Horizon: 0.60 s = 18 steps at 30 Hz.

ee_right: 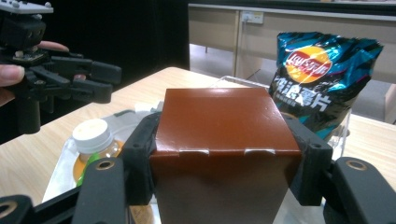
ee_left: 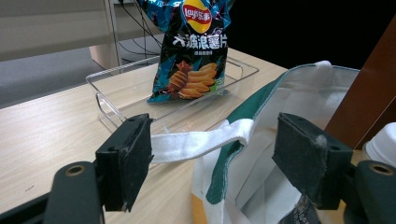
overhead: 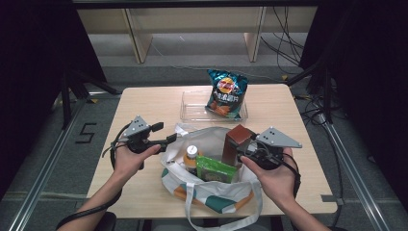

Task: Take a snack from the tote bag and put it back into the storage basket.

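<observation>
The right gripper [ee_right: 224, 158] is closed on the brown box [ee_right: 223, 140] and holds it above the open tote bag [overhead: 211, 190] on the bench [overhead: 144, 103]. The left gripper [ee_left: 219, 158] is open around the bag's white handle [ee_left: 201, 142], near the bag's rim.

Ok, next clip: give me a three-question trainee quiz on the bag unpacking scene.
1. True or false: the right tongs are clamped on the brown box.
2. Where is the chip bag? A) in the clear tray B) in the tote bag C) on the floor
3. What strap lies between the open left tongs?

Key: 1 true. 2 A. 3 The tote bag's white handle.
</observation>
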### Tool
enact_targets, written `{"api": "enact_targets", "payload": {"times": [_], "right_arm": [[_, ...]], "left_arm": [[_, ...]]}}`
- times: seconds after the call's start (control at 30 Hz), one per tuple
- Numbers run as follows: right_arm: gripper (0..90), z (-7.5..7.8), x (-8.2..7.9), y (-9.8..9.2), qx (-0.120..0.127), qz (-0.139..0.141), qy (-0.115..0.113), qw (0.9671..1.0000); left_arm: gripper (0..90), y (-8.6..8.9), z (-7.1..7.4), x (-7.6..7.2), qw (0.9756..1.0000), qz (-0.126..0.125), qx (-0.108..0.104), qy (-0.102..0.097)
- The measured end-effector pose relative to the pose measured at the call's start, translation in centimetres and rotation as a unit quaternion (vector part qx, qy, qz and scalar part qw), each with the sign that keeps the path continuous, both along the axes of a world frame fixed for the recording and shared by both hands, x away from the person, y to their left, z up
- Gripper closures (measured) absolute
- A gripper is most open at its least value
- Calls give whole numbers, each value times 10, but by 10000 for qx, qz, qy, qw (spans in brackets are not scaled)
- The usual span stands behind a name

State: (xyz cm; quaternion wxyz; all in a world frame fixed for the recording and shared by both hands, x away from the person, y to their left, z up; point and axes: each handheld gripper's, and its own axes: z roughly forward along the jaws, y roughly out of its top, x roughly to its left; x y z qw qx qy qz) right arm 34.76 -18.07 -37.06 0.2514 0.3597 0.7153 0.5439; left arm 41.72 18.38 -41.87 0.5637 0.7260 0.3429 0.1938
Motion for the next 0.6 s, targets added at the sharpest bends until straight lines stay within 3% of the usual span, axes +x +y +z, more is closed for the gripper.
{"api": "enact_targets", "payload": {"times": [0.3, 0.33, 0.47, 0.5, 0.6], "right_arm": [[394, 15, 2, -5, 176, -221, 142, 9995], [394, 17, 3, -6, 198, -187, 49, 9996], [394, 27, 3, -7, 345, -264, 62, 9990], [394, 30, 4, -8, 282, -266, -35, 9992], [394, 36, 4, -8, 335, -341, 15, 9989]], "left_arm": [[268, 1, 1, 0, 10000, 2, -6, -25], [268, 1, 1, 0, 10000, 9, -20, -18], [268, 1, 1, 0, 10000, 6, -16, -15], [269, 1, 1, 0, 10000, 13, -26, -8], [268, 1, 2, 0, 10000, 3, -19, -21]]}}
